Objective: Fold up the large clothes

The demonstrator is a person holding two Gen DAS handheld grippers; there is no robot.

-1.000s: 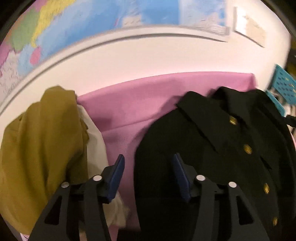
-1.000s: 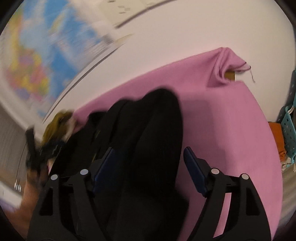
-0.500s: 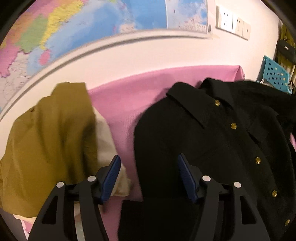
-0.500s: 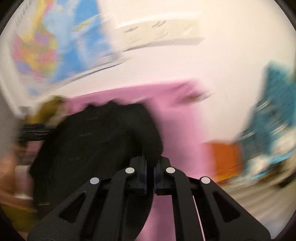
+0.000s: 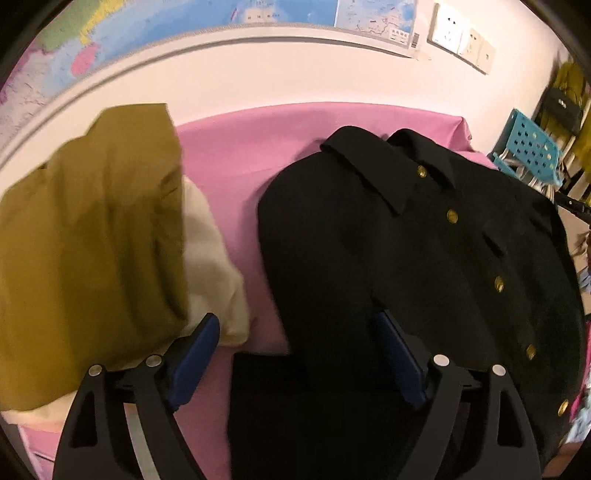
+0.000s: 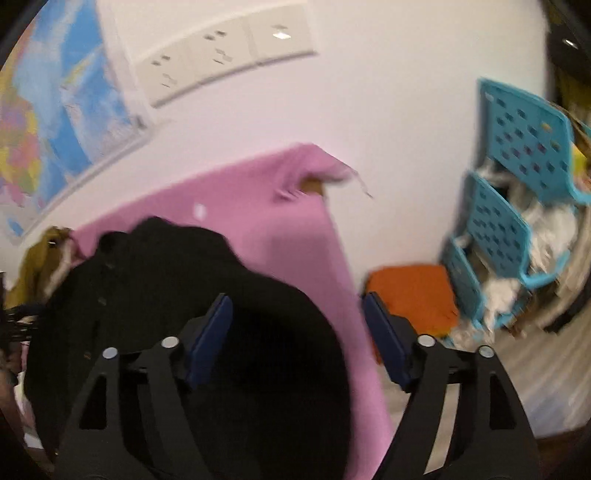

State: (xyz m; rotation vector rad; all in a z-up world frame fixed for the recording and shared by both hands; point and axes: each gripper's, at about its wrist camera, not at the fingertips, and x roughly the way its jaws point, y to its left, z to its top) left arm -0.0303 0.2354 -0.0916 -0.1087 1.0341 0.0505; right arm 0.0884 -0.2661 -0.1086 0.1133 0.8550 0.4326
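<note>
A black jacket [image 5: 424,258] with gold buttons lies face up, collar toward the wall, on a table under a pink cloth [image 5: 295,140]. My left gripper [image 5: 295,325] hovers over the jacket's near left edge. Its jaws are opening wide, and the pads touch nothing. In the right wrist view the jacket [image 6: 166,295] bulges up as a dark fold at the cloth's [image 6: 258,206] right side. My right gripper [image 6: 295,302] is above that fold with its jaws opening. The fold lies below and between the blue pads, which do not press on it.
An olive garment [image 5: 92,240] lies heaped over a cream one [image 5: 207,251] at the table's left. A wall map [image 5: 184,22] and sockets [image 5: 458,37] are behind. A blue plastic rack [image 6: 517,221] and an orange cloth [image 6: 410,295] sit right of the table.
The left jaws have spread wider. The right gripper clamped shut half a second ago, then opened and swung toward the table's right edge, leaving the jacket fold lying free.
</note>
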